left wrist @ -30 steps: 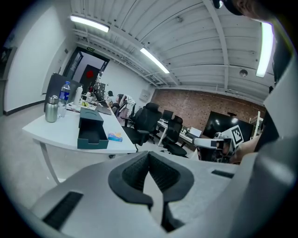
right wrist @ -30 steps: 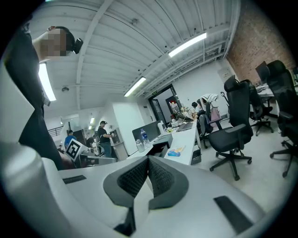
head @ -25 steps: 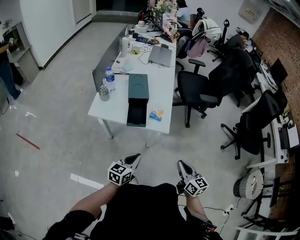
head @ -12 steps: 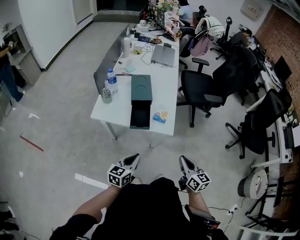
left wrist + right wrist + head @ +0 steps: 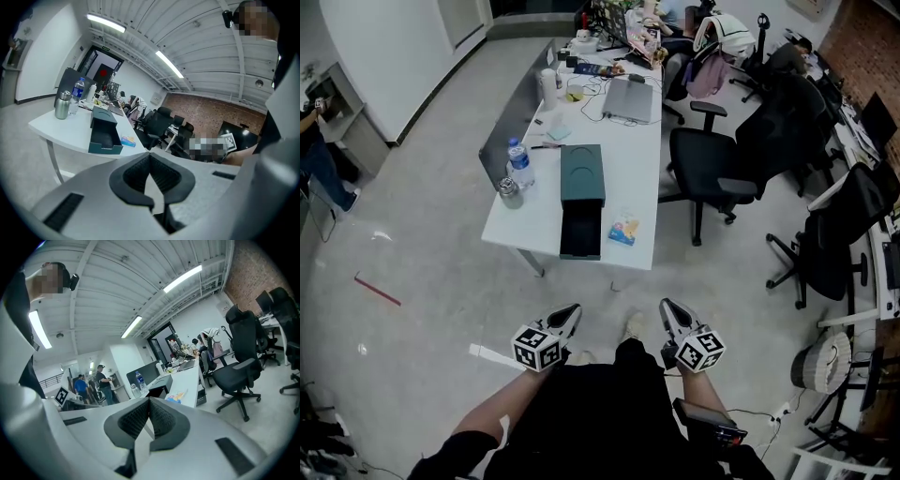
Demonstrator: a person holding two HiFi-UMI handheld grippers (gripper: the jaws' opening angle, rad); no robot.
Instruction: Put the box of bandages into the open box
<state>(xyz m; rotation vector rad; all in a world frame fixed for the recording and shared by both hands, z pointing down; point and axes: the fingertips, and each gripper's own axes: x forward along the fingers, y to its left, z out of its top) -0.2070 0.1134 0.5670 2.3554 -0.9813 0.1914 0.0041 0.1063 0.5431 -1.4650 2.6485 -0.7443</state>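
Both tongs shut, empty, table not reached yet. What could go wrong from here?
1. The bandage box lies flat near the table edge; the right tongs, shut now, could push it off instead of gripping.
2. The open box sits close beside it; a clipped wall may shift it.

Bright, even light from ceiling strip lamps; soft shadow beneath the desk, faint glare spots on the floor at left. Gripper views: strong fisheye bending, dark corners, near foreground slightly soft.
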